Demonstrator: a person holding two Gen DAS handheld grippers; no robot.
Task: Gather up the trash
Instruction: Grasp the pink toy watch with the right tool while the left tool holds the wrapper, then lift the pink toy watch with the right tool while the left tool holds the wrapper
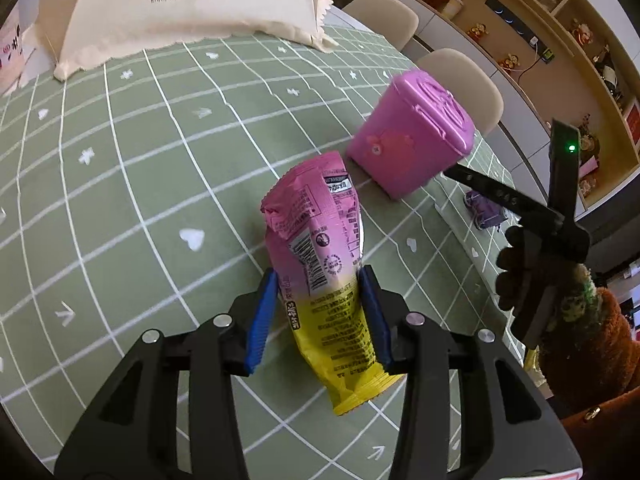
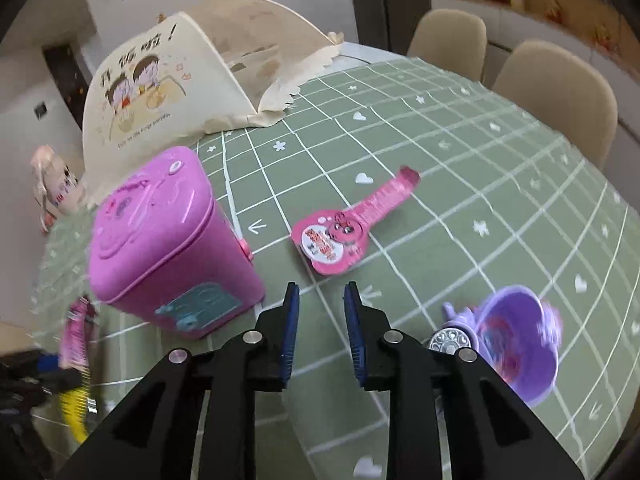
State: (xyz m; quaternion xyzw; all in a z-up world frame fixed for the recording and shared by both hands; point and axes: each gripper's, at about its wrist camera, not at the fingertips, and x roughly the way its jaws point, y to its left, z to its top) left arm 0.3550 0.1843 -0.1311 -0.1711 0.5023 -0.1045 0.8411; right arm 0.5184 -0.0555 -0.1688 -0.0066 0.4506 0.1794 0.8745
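My left gripper [image 1: 320, 280] is shut on a pink and yellow snack wrapper [image 1: 320, 264], held above the green checked tablecloth [image 1: 120, 184]. A pink lidded trash bin [image 1: 412, 140] stands just beyond it to the right, lid closed. In the right wrist view the same bin [image 2: 164, 248] is at the left, and the held wrapper [image 2: 76, 360] shows blurred at the far left. My right gripper [image 2: 322, 304] is open and empty above the cloth. A pink guitar-shaped wrapper [image 2: 344, 232] lies flat ahead of it.
A cream fabric food cover [image 2: 168, 84] stands at the table's far side. A purple toy [image 2: 516, 340] sits at the right near my right gripper. Beige chairs [image 2: 556, 92] line the far edge. The other gripper's body [image 1: 552, 208] shows at the right.
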